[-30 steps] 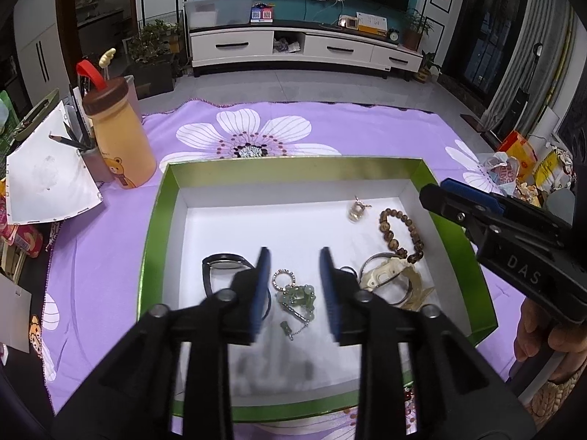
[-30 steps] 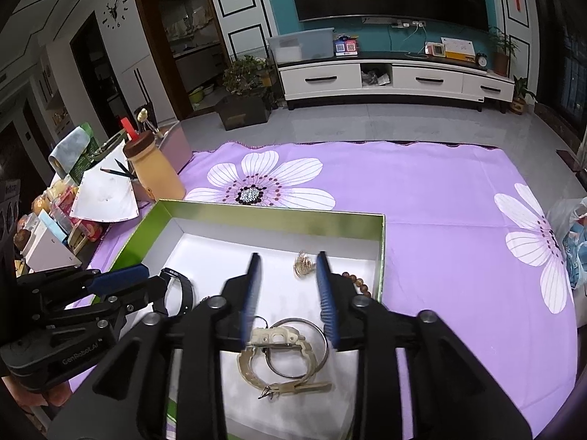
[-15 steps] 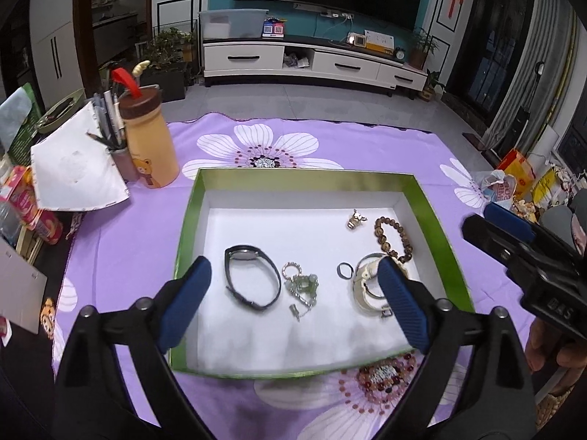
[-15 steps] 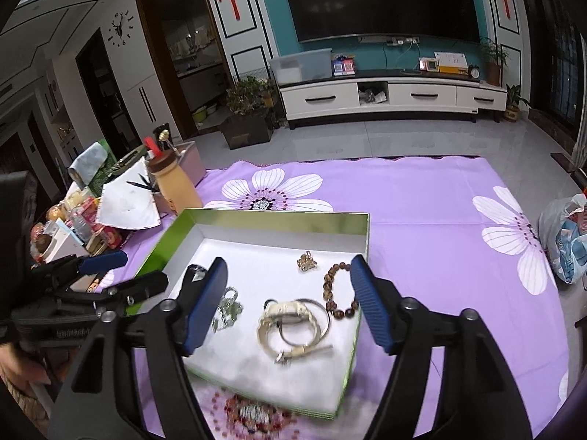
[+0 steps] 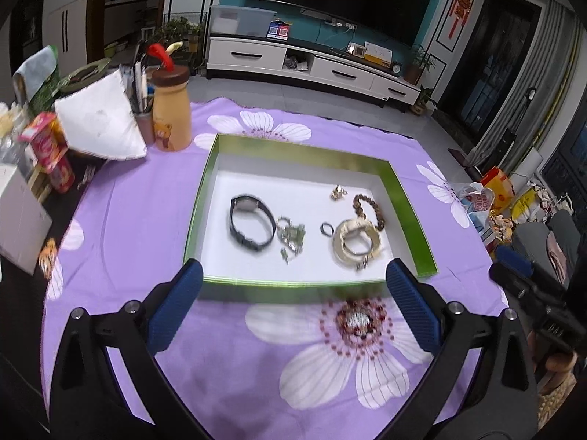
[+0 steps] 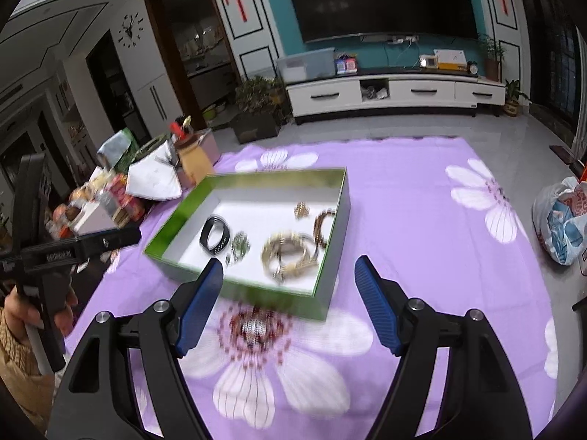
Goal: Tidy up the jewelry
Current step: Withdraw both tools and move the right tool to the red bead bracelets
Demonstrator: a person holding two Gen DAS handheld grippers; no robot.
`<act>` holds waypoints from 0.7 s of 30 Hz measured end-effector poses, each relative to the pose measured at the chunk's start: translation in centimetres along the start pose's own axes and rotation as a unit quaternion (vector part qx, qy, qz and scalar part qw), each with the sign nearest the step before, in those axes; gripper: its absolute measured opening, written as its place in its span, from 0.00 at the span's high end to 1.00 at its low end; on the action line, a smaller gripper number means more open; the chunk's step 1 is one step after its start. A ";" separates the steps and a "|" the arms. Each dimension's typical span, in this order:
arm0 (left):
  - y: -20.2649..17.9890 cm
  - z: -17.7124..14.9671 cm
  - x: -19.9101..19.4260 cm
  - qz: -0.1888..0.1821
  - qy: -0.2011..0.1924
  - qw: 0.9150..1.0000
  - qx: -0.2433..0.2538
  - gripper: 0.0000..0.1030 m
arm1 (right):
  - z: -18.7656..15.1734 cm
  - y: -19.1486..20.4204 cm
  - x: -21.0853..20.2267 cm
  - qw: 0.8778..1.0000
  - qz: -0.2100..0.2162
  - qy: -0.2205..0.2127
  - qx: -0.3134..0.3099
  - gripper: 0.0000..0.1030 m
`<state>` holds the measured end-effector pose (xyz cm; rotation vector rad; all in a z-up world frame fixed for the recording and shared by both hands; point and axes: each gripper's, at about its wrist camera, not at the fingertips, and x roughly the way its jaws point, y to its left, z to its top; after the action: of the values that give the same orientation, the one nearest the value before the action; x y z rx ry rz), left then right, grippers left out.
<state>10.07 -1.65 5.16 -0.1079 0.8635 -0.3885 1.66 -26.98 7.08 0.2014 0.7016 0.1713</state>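
Nearby, orange bottle (image 5: 171, 117) beside green tray (image 5: 405, 203); both grippers' fingers (image 5: 176, 308) spread, empty.

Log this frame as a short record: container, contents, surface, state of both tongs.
container: green box with a white floor, open-topped
contents: black watch, greenish charm cluster, small ring, cream watch, brown bead bracelet, small gold piece
surface: purple flowered cloth
left tongs: open, empty, jaws just opened, near side of box
right tongs: open, empty, near side of box
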 end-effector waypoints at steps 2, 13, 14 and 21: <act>0.3 -0.9 -0.1 -0.003 0.007 1.000 -0.008 0.02 | -1.3 -0.2 0.2 1.000 0.008 0.015 0.008 0.27; -0.2 -7.6 3.0 -0.001 0.065 0.998 0.009 0.02 | -6.2 -0.6 4.3 0.992 0.049 0.092 0.068 0.44; -0.4 -8.0 3.4 -0.002 0.071 0.997 0.015 0.02 | -6.5 -0.7 4.7 0.992 0.051 0.096 0.071 0.47; -2.0 -10.1 4.6 -0.010 0.082 0.995 0.060 0.02 | -7.3 -0.6 7.8 0.988 0.051 0.122 0.086 0.61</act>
<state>4.53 -4.62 -4.21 0.0272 0.9991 -0.4714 2.77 -24.91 -3.33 0.3865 0.9505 0.2367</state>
